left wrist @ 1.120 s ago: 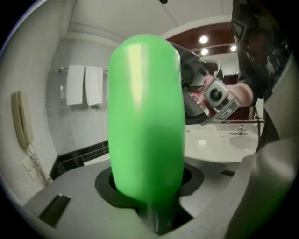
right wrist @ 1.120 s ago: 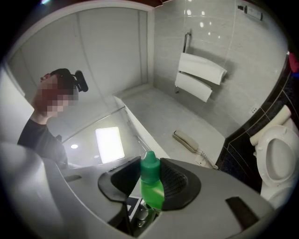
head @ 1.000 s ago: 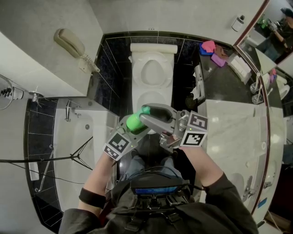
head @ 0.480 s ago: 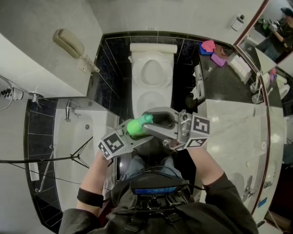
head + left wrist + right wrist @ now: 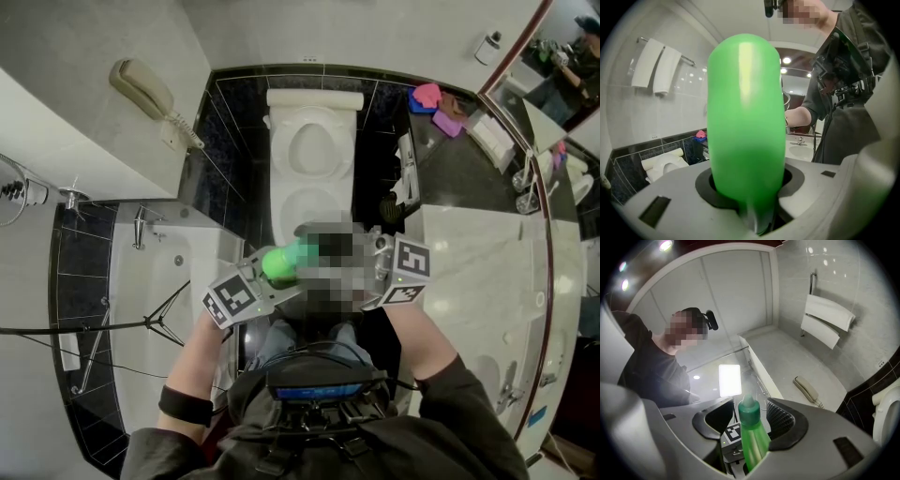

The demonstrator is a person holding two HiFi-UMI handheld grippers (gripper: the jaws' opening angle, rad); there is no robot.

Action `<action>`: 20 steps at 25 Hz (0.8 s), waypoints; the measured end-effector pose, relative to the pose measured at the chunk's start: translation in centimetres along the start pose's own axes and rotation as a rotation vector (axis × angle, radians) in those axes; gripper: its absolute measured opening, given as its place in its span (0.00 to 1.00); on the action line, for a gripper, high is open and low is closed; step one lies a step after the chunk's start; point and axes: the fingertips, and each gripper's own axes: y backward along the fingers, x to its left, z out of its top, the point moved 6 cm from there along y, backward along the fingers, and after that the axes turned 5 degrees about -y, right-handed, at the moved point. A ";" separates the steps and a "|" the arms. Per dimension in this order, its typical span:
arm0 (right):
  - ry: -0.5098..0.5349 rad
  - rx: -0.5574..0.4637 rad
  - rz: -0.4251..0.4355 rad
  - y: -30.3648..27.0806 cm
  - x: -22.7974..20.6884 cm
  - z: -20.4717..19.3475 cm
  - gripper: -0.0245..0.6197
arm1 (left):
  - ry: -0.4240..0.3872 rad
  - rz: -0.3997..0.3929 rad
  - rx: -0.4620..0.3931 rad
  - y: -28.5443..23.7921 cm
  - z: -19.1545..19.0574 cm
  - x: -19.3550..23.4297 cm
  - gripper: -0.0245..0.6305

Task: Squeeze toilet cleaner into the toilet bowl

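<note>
Green plastic fills the left gripper (image 5: 750, 182); have we got the toilet cleaner bottle (image 5: 745, 117) firmly?

We have. Its jaws are clamped on the bottle's body, one on either side, and we hold it up in front of us, close to the front edge of the toilet bowl (image 5: 284, 197).

And the right gripper (image 5: 749, 418)?

Its jaws have just been opening. The bottle's cap end stands between them, but both pads are clear of it, so we grip nothing on that side.

Which way does the bottle lie, then?

Its long axis runs across us, from the left gripper toward the right one, and the nozzle end points at the right gripper and only slightly toward the bowl. The bowl lies ahead of both grippers, off the bottle's side rather than off its nozzle.

So what do we reckon comes next?

Only our left hand carries the bottle, so we judge that hand must swing the nozzle forward and down over the bowl before we squeeze. Whether the cap is open we cannot tell.
</note>
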 end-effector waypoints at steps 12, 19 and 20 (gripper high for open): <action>-0.112 -0.001 -0.250 -0.5 -1.6 0.7 0.53 | -0.073 0.331 0.031 0.0 -0.6 2.9 0.33; -0.341 -0.045 -0.450 -0.7 -2.7 0.5 0.53 | -0.102 0.677 0.080 0.0 -1.8 6.2 0.33; -0.362 -0.054 -0.459 -0.8 -2.8 0.5 0.53 | -0.094 0.707 0.084 -0.1 -2.0 6.4 0.33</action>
